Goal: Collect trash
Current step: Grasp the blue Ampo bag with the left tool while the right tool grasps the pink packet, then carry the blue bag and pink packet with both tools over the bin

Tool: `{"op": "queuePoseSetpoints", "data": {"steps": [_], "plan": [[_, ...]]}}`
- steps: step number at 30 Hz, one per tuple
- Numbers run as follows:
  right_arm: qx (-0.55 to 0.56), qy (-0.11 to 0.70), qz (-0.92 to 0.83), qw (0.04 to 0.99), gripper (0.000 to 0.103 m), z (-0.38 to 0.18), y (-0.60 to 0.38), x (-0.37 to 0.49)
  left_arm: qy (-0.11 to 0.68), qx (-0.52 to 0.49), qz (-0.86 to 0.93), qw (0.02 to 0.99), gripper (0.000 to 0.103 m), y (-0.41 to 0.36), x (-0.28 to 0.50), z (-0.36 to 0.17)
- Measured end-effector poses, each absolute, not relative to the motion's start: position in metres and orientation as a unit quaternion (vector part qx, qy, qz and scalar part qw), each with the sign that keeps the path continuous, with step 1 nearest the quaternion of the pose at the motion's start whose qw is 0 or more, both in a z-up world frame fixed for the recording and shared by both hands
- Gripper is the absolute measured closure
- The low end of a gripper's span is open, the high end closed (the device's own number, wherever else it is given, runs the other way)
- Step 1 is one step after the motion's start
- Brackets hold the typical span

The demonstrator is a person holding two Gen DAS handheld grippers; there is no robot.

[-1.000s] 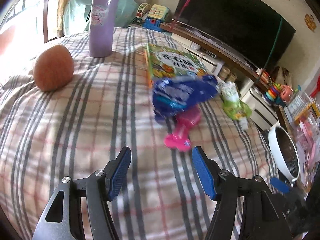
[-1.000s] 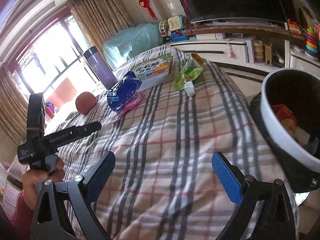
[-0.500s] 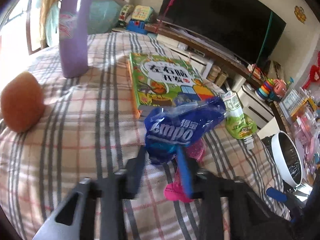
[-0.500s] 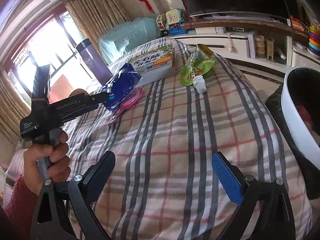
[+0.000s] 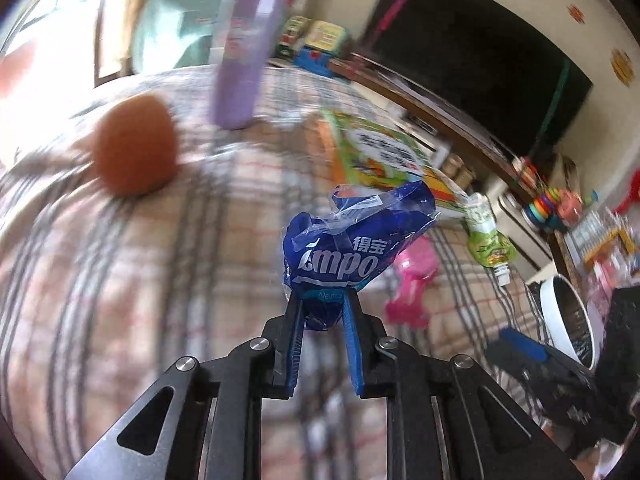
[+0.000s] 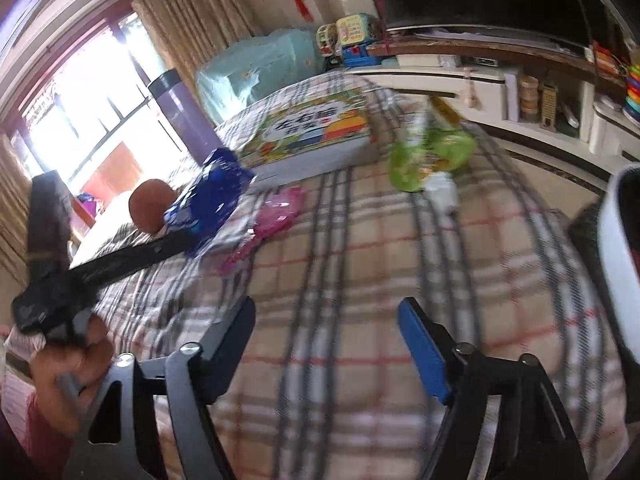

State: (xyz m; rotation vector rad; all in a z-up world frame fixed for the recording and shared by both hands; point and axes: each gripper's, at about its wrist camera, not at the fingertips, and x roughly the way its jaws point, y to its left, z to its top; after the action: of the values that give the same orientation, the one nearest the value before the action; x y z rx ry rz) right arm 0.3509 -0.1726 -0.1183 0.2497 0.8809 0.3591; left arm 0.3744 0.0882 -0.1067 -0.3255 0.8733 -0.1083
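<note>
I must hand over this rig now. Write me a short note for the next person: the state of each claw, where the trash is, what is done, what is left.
Left claw: shut on the blue wrapper, held up above the plaid cloth.
Right claw: open, holds nothing, over the cloth.
Green pouch: lies on the cloth beside the picture book.
Pink item: lies on the cloth near the book; blurred, I cannot tell what it is.
Bin: white rim, at the right edge of the cloth.
Done: wrapper picked up.
Left: drop the wrapper in the bin, then probably collect the pouch.
</note>
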Motion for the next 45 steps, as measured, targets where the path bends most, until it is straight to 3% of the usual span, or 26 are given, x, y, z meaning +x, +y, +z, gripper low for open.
{"op": "queuePoseSetpoints", "data": {"steps": [15, 16, 17, 18, 22, 23, 45], "plan": [[0.054, 0.438, 0.164, 0.882, 0.04, -0.132, -0.078, 0.398, 0.424, -0.204, -0.024, 0.882, 0.086, 0.117, 0.317, -0.111], [0.042, 0.435, 0.157, 0.886, 0.052, -0.132, -0.075, 0.398, 0.424, -0.204, -0.025, 0.882, 0.086, 0.116, 0.314, -0.11], [0.037, 0.433, 0.155, 0.887, 0.076, -0.131, -0.073, 0.396, 0.425, -0.205, -0.026, 0.881, 0.086, 0.115, 0.314, -0.111], [0.037, 0.436, 0.155, 0.886, 0.084, -0.132, -0.074, 0.396, 0.426, -0.206, -0.027, 0.881, 0.086, 0.115, 0.311, -0.111], [0.059, 0.434, 0.166, 0.883, 0.087, -0.131, -0.088, 0.39, 0.426, -0.209, -0.03, 0.88, 0.086, 0.106, 0.306, -0.11], [0.066, 0.432, 0.168, 0.883, 0.094, -0.129, -0.095, 0.385, 0.427, -0.21, -0.033, 0.879, 0.086, 0.102, 0.306, -0.109], [0.112, 0.41, 0.173, 0.888, 0.1, -0.107, -0.215, 0.29, 0.438, -0.177, -0.098, 0.876, 0.086, -0.013, 0.284, -0.106]]}}
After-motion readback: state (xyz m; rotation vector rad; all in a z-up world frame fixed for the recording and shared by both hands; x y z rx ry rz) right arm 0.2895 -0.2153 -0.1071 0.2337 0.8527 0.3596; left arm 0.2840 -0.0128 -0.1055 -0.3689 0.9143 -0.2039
